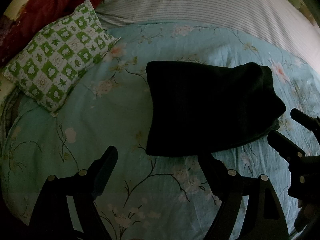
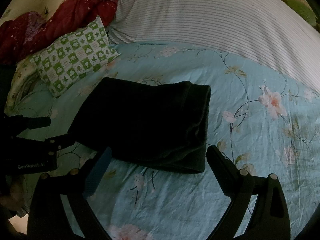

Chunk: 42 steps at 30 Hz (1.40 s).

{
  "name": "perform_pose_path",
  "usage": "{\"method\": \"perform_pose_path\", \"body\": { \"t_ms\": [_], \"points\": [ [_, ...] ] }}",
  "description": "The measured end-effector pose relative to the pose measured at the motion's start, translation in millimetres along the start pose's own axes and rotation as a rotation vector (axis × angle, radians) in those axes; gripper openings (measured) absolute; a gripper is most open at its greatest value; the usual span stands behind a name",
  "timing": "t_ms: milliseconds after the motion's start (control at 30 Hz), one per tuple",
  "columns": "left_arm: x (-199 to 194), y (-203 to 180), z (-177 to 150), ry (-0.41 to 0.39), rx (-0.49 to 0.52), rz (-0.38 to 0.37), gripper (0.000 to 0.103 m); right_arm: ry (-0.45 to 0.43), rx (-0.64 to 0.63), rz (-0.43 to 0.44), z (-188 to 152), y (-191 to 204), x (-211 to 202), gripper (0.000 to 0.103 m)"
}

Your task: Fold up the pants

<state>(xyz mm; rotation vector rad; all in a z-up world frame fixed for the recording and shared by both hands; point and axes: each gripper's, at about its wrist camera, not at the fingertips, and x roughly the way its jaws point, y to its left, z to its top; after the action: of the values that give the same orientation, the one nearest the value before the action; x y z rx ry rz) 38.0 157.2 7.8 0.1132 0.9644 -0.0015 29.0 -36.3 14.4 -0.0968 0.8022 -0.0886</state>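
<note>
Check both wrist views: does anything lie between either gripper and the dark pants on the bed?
Nothing visible does. The pants lie folded on the floral sheet, with only bare sheet between them and the open right gripper and left gripper. The checked pillow sits off to the side.

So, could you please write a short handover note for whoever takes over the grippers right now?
Left gripper: open, empty, held above the bedsheet just short of the pants' near edge.
Right gripper: open, empty, fingers either side of the pants' near right corner, not gripping.
Black pants: lying on the blue floral bedsheet as a compact folded rectangle with layered edges along its right side. The green checked pillow sits beyond it to the left, apart.
Done: the folding looks finished or close to it.
Left: check that the bundle is tidy; perhaps one more fold if a smaller packet is wanted.
</note>
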Motion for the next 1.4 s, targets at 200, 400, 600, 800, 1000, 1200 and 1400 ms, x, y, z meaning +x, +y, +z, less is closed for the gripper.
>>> {"method": "perform_pose_path", "body": {
  "t_ms": [200, 400, 600, 800, 1000, 1200, 1400],
  "points": [
    [0.6, -0.3, 0.0, 0.002, 0.002, -0.003, 0.083, -0.001, -0.001, 0.001, 0.1, -0.6, 0.1, 0.096],
    [0.5, -0.4, 0.3, 0.002, 0.004, -0.003, 0.083, -0.005, 0.002, -0.001, 0.7, -0.5, -0.8, 0.096],
    [0.5, -0.6, 0.4, 0.001, 0.004, -0.002, 0.083, -0.003, 0.002, 0.002, 0.7, -1.7, 0.2, 0.096],
    [0.9, -1.3, 0.8, 0.0, 0.007, -0.003, 0.083, -0.006, 0.011, -0.001, 0.1, -2.4, -1.3, 0.096],
    [1.3, -2.2, 2.0, -0.002, 0.014, -0.005, 0.083, -0.012, 0.013, -0.002, 0.6, -2.2, -3.3, 0.096],
    [0.9, -3.6, 4.7, -0.004, 0.021, -0.004, 0.083, -0.02, 0.014, 0.0, 4.8, -3.2, -4.3, 0.096],
    [0.9, -3.8, 8.6, -0.006, 0.031, -0.005, 0.083, -0.021, 0.014, 0.003, 7.3, -3.6, -4.5, 0.096]
  ]
}}
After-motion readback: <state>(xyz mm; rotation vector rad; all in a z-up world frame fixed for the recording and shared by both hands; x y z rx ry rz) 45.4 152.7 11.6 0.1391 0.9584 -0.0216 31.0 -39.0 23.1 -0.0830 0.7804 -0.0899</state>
